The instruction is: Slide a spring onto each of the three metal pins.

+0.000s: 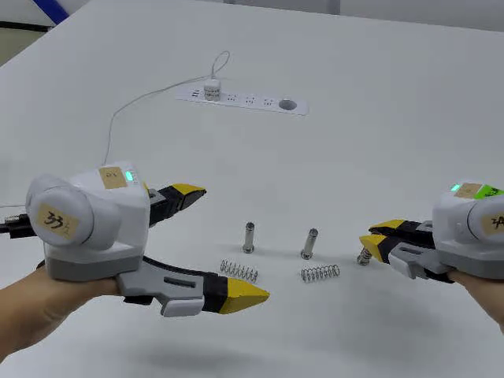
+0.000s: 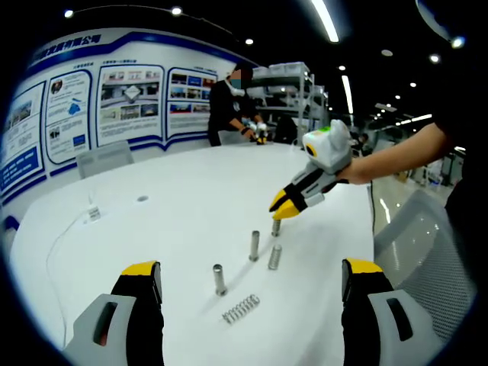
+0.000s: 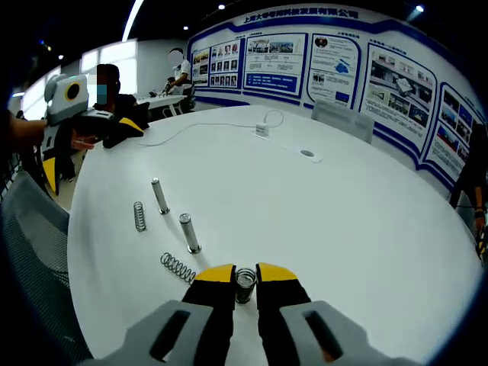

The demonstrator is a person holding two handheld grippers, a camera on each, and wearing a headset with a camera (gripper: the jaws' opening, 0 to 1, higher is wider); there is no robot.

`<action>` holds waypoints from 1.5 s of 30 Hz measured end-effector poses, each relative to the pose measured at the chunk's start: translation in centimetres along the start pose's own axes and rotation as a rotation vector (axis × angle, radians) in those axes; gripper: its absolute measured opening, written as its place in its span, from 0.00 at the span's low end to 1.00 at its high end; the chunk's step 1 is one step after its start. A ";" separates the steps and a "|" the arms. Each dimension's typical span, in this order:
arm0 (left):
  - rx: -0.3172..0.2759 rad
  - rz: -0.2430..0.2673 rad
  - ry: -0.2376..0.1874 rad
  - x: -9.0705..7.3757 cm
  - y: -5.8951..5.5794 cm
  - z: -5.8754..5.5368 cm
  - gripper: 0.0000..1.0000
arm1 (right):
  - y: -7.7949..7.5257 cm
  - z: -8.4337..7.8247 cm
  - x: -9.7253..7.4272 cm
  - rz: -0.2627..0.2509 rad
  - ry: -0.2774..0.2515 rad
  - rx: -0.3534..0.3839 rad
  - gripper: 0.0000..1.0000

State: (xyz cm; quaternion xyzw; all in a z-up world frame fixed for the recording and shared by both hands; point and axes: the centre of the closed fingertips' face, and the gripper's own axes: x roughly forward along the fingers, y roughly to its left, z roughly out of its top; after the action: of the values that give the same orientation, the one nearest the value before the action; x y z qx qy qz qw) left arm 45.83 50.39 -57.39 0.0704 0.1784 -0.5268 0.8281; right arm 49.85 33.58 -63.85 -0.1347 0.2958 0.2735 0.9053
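Okay, left hand-held gripper point(image 1: 228, 242) spread, right hand-held gripper point(image 3: 245, 276) pinching one pin point(image 3: 244, 287) in right gripper view, two pins point(image 1: 249, 237) point(image 1: 309, 243) and springs point(image 1: 239, 272) point(image 1: 320, 273) between on desk point(image 1: 354, 142).

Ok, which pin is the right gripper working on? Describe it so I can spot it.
On the white table, nearer the person than the power strip, three metal pins stand in a row. The rightmost pin sits between the right gripper's yellow tips. Unlike the two bare pins beside it, it seems to have spring coils around it.
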 end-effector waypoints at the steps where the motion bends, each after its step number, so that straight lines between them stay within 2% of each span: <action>1: -0.001 -0.001 0.001 0.0 0.0 0.0 1.00 | 0.0 -0.1 0.0 0.000 0.002 0.000 0.11; 9: -0.008 -0.004 0.016 0.0 -0.1 -0.4 1.00 | 0.1 -0.6 0.2 0.000 0.020 -0.004 0.11; 14: -0.014 -0.002 0.002 0.0 -0.1 0.0 1.00 | 0.1 -0.8 0.3 -0.001 0.025 -0.006 0.11; 28: -0.004 -0.009 0.010 -0.1 -0.5 0.2 1.00 | 0.3 -0.9 0.1 0.006 0.053 -0.101 0.14; 31: -0.011 -0.018 0.002 -0.1 -0.7 0.4 1.00 | 0.6 -0.6 -0.2 0.021 0.048 -0.138 0.16; 33: -0.004 -0.020 0.003 -0.2 -0.9 0.4 1.00 | 0.6 -0.1 -0.6 0.010 0.044 -0.195 0.17; 38: -0.003 -0.023 0.002 -0.1 -1.0 0.4 1.00 | 1.0 0.9 -1.1 0.014 0.032 -0.278 0.18; 41: 0.000 -0.028 0.004 -0.1 -1.2 0.4 1.00 | 2.3 2.0 -1.4 0.063 -0.013 -0.315 0.18; 45: 0.002 -0.031 0.012 0.0 -1.3 0.1 1.00 | 4.8 2.4 -1.4 0.172 -0.019 -0.404 0.18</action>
State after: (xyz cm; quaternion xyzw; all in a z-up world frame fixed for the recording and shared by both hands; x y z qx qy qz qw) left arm 44.64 49.81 -57.20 0.0715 0.1839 -0.5392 0.8187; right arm 47.21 37.84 -61.49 -0.2853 0.2367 0.4047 0.8360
